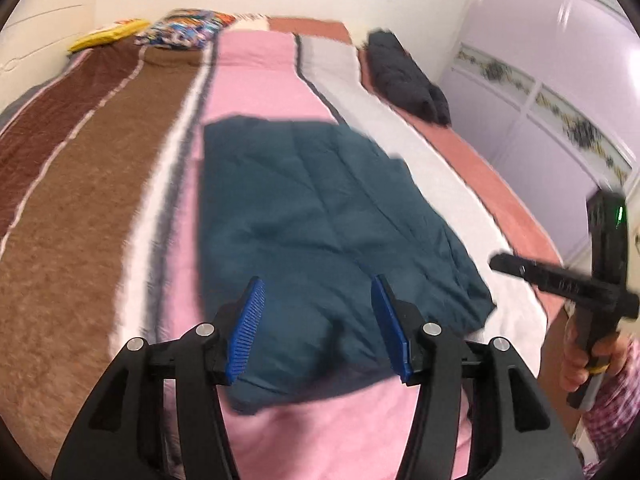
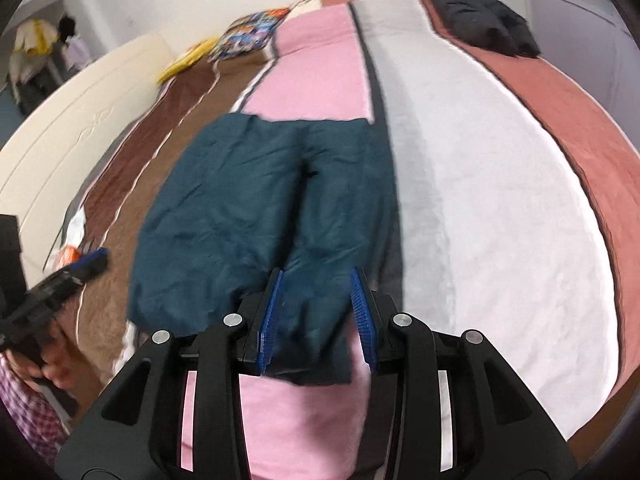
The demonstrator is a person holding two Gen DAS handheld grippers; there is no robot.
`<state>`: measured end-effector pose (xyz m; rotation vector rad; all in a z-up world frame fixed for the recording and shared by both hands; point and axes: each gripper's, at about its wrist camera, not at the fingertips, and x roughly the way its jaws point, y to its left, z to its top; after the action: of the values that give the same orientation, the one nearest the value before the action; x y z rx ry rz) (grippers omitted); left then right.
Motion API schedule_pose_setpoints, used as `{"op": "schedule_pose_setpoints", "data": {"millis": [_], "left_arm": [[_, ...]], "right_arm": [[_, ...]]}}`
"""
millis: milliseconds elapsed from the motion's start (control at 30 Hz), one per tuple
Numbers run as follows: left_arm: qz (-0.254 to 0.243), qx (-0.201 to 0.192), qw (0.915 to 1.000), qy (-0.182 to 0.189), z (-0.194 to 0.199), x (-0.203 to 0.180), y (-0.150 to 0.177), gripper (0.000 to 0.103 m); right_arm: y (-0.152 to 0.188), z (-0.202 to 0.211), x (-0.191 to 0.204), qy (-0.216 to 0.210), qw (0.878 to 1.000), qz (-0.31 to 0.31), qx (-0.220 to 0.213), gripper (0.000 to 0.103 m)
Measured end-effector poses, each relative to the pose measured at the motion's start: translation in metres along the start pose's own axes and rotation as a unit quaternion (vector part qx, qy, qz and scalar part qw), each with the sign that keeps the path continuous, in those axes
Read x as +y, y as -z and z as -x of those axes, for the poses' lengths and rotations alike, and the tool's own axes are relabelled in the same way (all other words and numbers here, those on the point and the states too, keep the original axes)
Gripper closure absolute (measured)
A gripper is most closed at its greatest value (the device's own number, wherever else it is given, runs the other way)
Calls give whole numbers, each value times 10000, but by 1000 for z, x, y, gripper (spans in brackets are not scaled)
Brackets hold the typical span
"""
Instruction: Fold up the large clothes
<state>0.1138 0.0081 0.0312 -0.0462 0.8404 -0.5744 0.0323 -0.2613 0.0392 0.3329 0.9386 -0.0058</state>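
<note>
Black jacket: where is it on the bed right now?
The black jacket lies at the far end of the bed in both views, on the reddish-brown stripe at the right, well beyond the folded teal garment on the pink stripe.

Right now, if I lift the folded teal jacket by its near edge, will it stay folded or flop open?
The teal jacket looks quilted and puffy, so it will probably sag and bend rather than lift flat. Its folded layers lie loose on the striped blanket, so they may slide apart. It seems light for its bulk, though its smooth shell could slip from the pads.
</note>
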Motion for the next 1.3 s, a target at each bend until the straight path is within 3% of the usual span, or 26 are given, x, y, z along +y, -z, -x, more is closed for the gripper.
{"op": "schedule_pose_setpoints", "data": {"millis": [100, 200, 333, 433, 567, 700, 867, 1033, 1300], "left_arm": [[-5, 509, 9987, -92, -32, -9, 20, 51], [-321, 644, 9968, -356, -49, -18, 40, 50], [-439, 628, 9962, -418, -50, -21, 46, 50], [-233, 631, 9973, -299, -48, -16, 45, 49], [-200, 601, 9974, -353, -48, -17, 48, 49], [-105, 587, 9976, -353, -50, -16, 47, 49], [0, 539, 9982, -279, -52, -15, 46, 49], [-91, 550, 9980, -284, -61, -18, 49, 49], [256, 576, 9978, -213, -45, -16, 38, 49]], "right_arm": [[14, -33, -7, 151, 9977, -16, 658, 75], [30, -55, -22, 231, 9918, -263, 1226, 75], [11, -24, -13, 351, 9972, -314, 581, 75], [-30, -9, 17, 7, 9999, -41, 135, 75], [-74, -35, 58, -444, 9986, 193, 222, 83], [-113, -102, 66, -95, 9967, 130, 796, 90], [-117, -148, 40, 258, 9925, -110, 1194, 95], [-107, -164, 25, 158, 9914, -345, 1252, 96], [-108, -107, 39, 88, 9966, -205, 789, 90]]}}
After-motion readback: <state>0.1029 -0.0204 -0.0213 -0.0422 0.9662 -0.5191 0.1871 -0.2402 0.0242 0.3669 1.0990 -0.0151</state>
